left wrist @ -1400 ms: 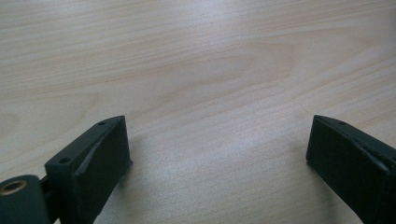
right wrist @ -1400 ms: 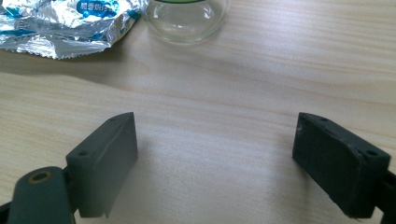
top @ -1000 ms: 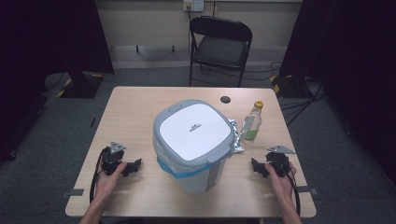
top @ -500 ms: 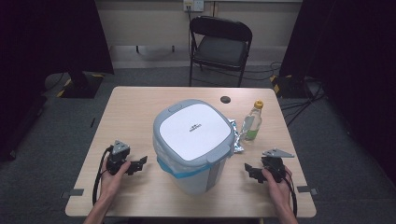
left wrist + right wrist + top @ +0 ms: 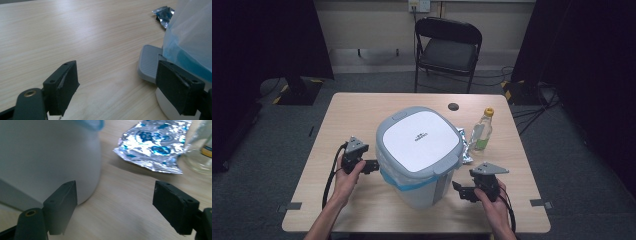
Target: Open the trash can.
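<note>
The table [image 5: 362, 112] in front of me is pale wood grain, standing on grey carpet, with dark curtains at both sides of the room and a black folding chair [image 5: 447, 50] behind the far edge by the pale wall.

On my left, my left gripper [image 5: 373, 166] points in at the pedal bin [image 5: 419, 137], just beside its left flank. Its jaws have just been closing a little but are well apart, with nothing between them but bare tabletop. In the left gripper view the bin's grey ribbed foot pedal [image 5: 147, 62] lies just ahead of the right-hand jaw, under the blue bag liner [image 5: 190, 32].

The bin stands in the middle of the table, white and grey lid shut, blue liner showing beneath the rim.

Behind its right side lies a crumpled foil wrapper [image 5: 467, 147], and just beyond that a clear bottle with a yellow cap [image 5: 482, 131]. A small dark disc [image 5: 453, 106] sits near the far edge.

On my right, my right gripper [image 5: 460, 189] hovers close to the bin's lower right, jaws wide, gripping nothing.
</note>
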### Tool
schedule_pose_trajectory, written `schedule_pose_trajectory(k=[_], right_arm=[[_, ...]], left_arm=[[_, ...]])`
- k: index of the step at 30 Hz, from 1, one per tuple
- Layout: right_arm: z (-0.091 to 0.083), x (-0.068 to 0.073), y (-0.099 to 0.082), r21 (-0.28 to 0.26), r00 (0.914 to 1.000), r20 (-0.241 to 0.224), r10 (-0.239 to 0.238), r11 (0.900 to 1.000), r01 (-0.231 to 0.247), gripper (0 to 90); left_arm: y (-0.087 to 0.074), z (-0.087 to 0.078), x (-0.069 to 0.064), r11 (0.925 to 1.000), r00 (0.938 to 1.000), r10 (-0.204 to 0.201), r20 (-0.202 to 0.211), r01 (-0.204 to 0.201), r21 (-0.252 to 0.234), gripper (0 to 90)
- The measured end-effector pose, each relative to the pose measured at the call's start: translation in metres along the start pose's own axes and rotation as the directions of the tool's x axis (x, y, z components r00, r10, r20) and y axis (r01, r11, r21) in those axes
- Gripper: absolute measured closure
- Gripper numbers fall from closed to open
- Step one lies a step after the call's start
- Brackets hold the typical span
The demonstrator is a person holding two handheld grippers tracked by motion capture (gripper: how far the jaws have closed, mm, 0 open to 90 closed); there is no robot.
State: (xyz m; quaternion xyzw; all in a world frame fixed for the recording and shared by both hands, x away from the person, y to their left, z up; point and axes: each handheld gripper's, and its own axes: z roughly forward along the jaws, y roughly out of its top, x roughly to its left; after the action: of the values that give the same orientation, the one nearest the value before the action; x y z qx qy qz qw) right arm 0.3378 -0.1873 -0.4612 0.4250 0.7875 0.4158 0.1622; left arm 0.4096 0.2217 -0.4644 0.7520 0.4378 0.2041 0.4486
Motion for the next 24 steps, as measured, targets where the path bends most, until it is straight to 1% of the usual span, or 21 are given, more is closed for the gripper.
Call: schedule_pose_trajectory(k=[1, 2, 3, 4, 6, 7, 8, 9, 10, 12, 13, 14, 15, 16, 17, 18, 19, 20, 22, 23, 24], right_arm=[[0.001, 0.001, 0.0, 0.002, 1.0, -0.006, -0.002, 1.0, 0.002, 19.6], [0.001, 0.001, 0.0, 0.002, 1.0, -0.006, -0.002, 1.0, 0.002, 19.6], [0.002, 0.002, -0.001, 0.003, 0.9999, 0.006, -0.009, 1.0, 0.009, 19.7], [0.002, 0.003, -0.003, 0.001, 1.0, -0.005, -0.003, 1.0, 0.003, 21.7], [0.002, 0.003, -0.004, 0.001, 0.9999, -0.011, -0.008, 1.0, 0.008, 22.2], [0.002, 0.004, -0.004, 0.004, 0.9997, -0.015, -0.019, 0.9998, 0.019, 22.9], [0.001, 0.005, -0.004, 0.004, 0.9996, -0.013, -0.026, 0.9997, 0.026, 23.6], [0.001, 0.006, -0.004, 0.002, 0.9992, -0.015, -0.036, 0.9993, 0.037, 24.3], [0.001, 0.006, -0.004, 0.002, 0.9992, -0.015, -0.036, 0.9993, 0.037, 24.3], [0.0, 0.007, -0.004, -0.003, 0.9984, -0.032, -0.046, 0.9989, 0.046, 24.2], [-0.001, 0.008, -0.003, -0.002, 0.9976, -0.043, -0.055, 0.9985, 0.055, 23.4], [-0.001, 0.008, -0.003, -0.002, 0.9976, -0.043, -0.055, 0.9985, 0.055, 23.4], [-0.001, 0.008, -0.003, 0.001, 0.997, -0.05, -0.059, 0.9983, 0.059, 23.0], [-0.002, 0.009, -0.002, 0.002, 0.9959, -0.059, -0.068, 0.9976, 0.069, 23.0], [-0.002, 0.009, -0.002, 0.002, 0.9959, -0.059, -0.068, 0.9976, 0.069, 23.0], [-0.002, 0.01, -0.003, -0.001, 0.9952, -0.066, -0.073, 0.9973, 0.073, 22.8], [-0.002, 0.01, -0.003, -0.001, 0.9952, -0.066, -0.073, 0.9973, 0.073, 22.8], [-0.001, 0.012, -0.003, -0.001, 0.9939, -0.08, -0.076, 0.9971, 0.077, 21.9], [-0.001, 0.014, -0.004, 0.0, 0.9904, -0.104, -0.091, 0.9958, 0.092, 21.8], [-0.001, 0.014, -0.004, 0.0, 0.9904, -0.104, -0.091, 0.9958, 0.092, 21.8], [0.0, 0.018, -0.003, 0.005, 0.9888, -0.11, -0.101, 0.9947, 0.103, 19.5]], left_arm=[[-0.001, 0.006, -0.001, 0.9996, 0.9998, 0.013, 0.011, -0.014, 0.025, 18.1], [-0.001, 0.006, -0.001, 0.9996, 0.9998, 0.013, 0.011, -0.014, 0.025, 18.3], [-0.002, 0.009, -0.001, 0.9996, 0.9998, 0.011, 0.019, -0.012, 0.027, 18.3], [-0.002, 0.012, -0.001, 0.9998, 0.9997, 0.007, 0.023, -0.008, 0.019, 18.5], [-0.002, 0.013, 0.0, 0.9999, 0.9996, 0.006, 0.028, -0.006, 0.011, 18.5], [-0.001, 0.015, 0.001, 1.0, 0.9993, -0.004, 0.037, 0.004, 0.005, 18.5], [0.001, 0.016, 0.002, 1.0, 0.9991, -0.004, 0.041, 0.004, 0.008, 18.5], [0.003, 0.019, 0.002, 0.9998, 0.999, 0.014, 0.043, -0.014, 0.014, 18.5], [0.003, 0.019, 0.002, 0.9998, 0.999, 0.014, 0.043, -0.014, 0.014, 18.6], [0.005, 0.021, 0.001, 0.9999, 0.998, 0.015, 0.062, -0.015, 0.004, 19.7], [0.006, 0.021, 0.001, 0.9998, 0.9979, 0.02, 0.062, -0.02, -0.002, 21.0], [0.006, 0.021, 0.0, 0.9998, 0.9969, 0.021, 0.076, -0.021, -0.007, 21.0], [0.005, 0.022, -0.001, 0.9999, 0.9956, 0.01, 0.093, -0.009, -0.01, 21.7], [0.003, 0.022, -0.001, 0.9999, 0.994, -0.007, 0.11, 0.009, -0.012, 25.1], [0.003, 0.022, -0.001, 0.9999, 0.994, -0.007, 0.11, 0.009, -0.012, 25.2], [0.001, 0.021, -0.003, 0.9997, 0.9942, 0.004, 0.107, -0.001, -0.025, 26.4], [0.001, 0.021, -0.003, 0.9997, 0.9942, 0.004, 0.107, -0.001, -0.025, 29.1], [0.0, 0.019, -0.004, 0.9993, 0.9938, 0.025, 0.108, -0.021, -0.03, 32.6], [0.0, 0.019, -0.006, 0.9984, 0.9931, 0.045, 0.108, -0.042, -0.038, 35.9], [0.0, 0.019, -0.006, 0.9984, 0.9931, 0.045, 0.108, -0.042, -0.038, 38.2], [0.0, 0.018, -0.008, 0.9982, 0.9919, 0.046, 0.118, -0.042, -0.043, 41.3]])
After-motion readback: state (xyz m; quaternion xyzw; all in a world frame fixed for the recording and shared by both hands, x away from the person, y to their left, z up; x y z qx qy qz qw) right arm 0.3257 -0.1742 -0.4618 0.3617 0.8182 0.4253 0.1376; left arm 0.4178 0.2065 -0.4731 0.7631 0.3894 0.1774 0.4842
